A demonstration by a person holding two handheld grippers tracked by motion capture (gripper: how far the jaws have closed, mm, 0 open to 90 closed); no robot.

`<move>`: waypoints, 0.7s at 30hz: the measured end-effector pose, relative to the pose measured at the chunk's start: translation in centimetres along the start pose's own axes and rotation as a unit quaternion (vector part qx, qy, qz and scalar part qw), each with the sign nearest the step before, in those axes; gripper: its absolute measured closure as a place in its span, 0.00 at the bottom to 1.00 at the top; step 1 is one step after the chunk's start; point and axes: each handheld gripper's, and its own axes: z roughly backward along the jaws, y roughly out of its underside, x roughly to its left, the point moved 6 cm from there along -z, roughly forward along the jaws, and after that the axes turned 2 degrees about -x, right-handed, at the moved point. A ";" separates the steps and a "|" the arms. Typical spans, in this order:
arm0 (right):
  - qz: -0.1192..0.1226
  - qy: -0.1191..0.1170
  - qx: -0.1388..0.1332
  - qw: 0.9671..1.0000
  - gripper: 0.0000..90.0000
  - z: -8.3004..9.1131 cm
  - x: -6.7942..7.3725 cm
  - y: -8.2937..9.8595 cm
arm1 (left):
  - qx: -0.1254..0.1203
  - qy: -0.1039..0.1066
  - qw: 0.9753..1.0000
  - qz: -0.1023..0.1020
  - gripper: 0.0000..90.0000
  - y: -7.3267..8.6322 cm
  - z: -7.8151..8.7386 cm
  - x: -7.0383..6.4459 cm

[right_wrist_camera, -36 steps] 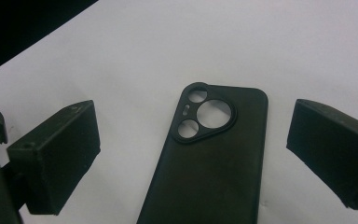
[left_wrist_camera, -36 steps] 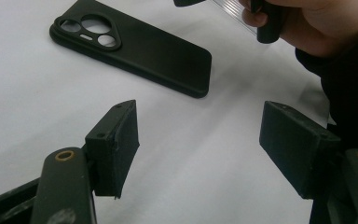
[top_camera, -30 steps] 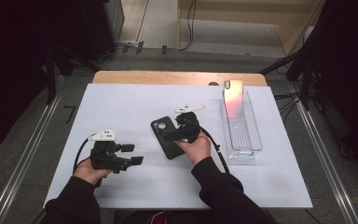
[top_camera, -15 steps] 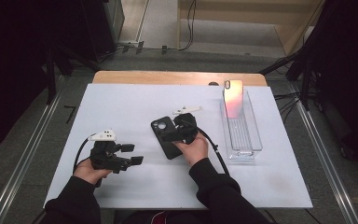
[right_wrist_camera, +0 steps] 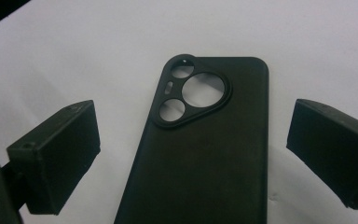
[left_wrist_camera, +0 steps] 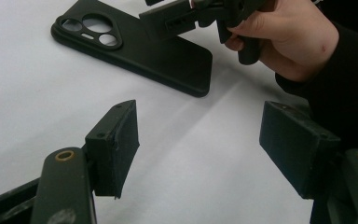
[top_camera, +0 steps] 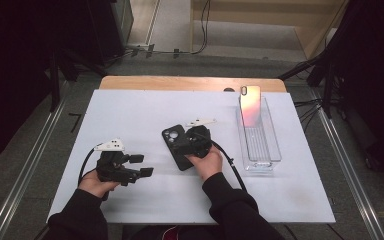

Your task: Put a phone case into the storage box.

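my right gripper point(top_camera: 194, 141) hangs over the flat black rubbery phone case point(top_camera: 178, 147) with the round camera cut-outs, which lies back-up on the white desk point(top_camera: 130, 115) near its middle. in the right gripper view my fingers point(right_wrist_camera: 58, 149) stand wide apart, one on each side of the phone case point(right_wrist_camera: 200, 154), and neither pad touches it; the case's camera end points away from me, with white desk showing between each pad and the case's edges. my right hand point(top_camera: 207, 162) is wrapped around the gripper's handle just at the near end of the case.

my left gripper point(top_camera: 130, 167) sits lower and to the left, well apart from the case, with my left hand point(top_camera: 97, 182) behind it. its fingers point(left_wrist_camera: 116, 140) are also spread open with nothing between them but bare desk. looking along them i see the phone case point(left_wrist_camera: 168, 56) farther off, lying flat, with my right gripper point(left_wrist_camera: 186, 14) above its far edge.

over at the right side of the desk stands a clear plastic rectangular tray point(top_camera: 267, 145), and a slim phone-shaped slab with a pinkish-orange sheen point(top_camera: 250, 104) leans upright at its far end. that tray is well apart from both grippers.
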 end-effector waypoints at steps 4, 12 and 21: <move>0.006 0.002 0.005 1.000 0.01 -0.3 0.2 0.3 | 0.000 0.001 1.000 0.000 0.32 0.0 0.1 0.0; 0.000 0.009 0.013 1.000 0.01 -0.9 0.1 1.1 | 0.000 0.001 1.000 0.000 0.32 0.0 0.0 0.0; 0.000 0.014 0.022 1.000 0.01 -1.2 0.0 1.8 | 0.000 -0.001 1.000 0.000 0.32 0.0 0.0 0.0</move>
